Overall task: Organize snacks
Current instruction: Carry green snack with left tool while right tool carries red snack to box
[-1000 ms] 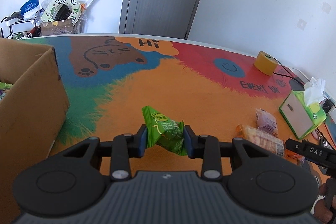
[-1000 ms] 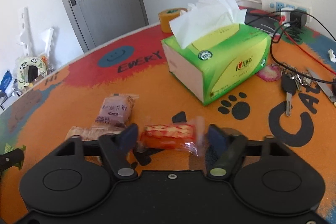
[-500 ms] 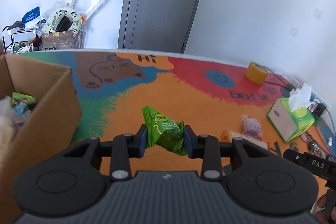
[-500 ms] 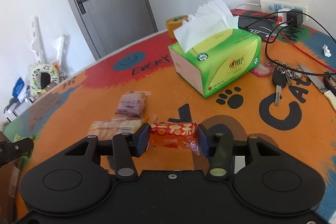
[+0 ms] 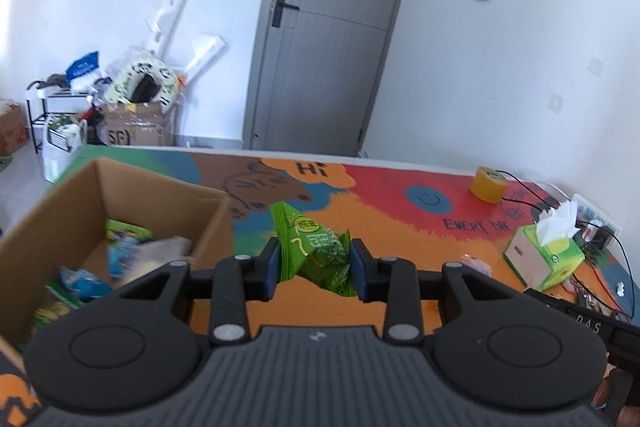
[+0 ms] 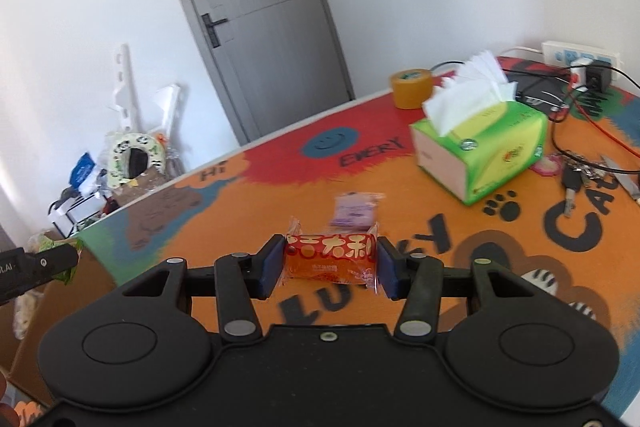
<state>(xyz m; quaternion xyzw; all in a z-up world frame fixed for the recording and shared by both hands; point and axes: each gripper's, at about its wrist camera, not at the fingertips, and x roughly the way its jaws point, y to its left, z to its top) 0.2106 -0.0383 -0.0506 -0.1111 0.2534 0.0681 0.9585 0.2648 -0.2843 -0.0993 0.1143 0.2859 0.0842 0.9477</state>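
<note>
My left gripper (image 5: 314, 269) is shut on a crumpled green snack packet (image 5: 316, 251), held above the table. To its left stands an open cardboard box (image 5: 160, 187) with several snack packets inside. My right gripper (image 6: 330, 269) is shut on a red-orange wrapped snack (image 6: 330, 255), lifted off the colourful table mat (image 6: 420, 211). A purple snack packet (image 6: 356, 213) lies on the mat beyond it. The left gripper's tip (image 6: 38, 263) shows at the left edge of the right wrist view, over the box.
A green tissue box (image 6: 484, 151) stands at the right, with keys (image 6: 576, 179), cables and a power strip (image 6: 580, 57) behind it. A roll of yellow tape (image 6: 412, 87) sits near the far table edge. A grey door and floor clutter lie beyond.
Both grippers rose and moved left toward the cardboard box, whose inside has come into view. The right gripper closed on the red-orange snack and lifted it off the mat.
</note>
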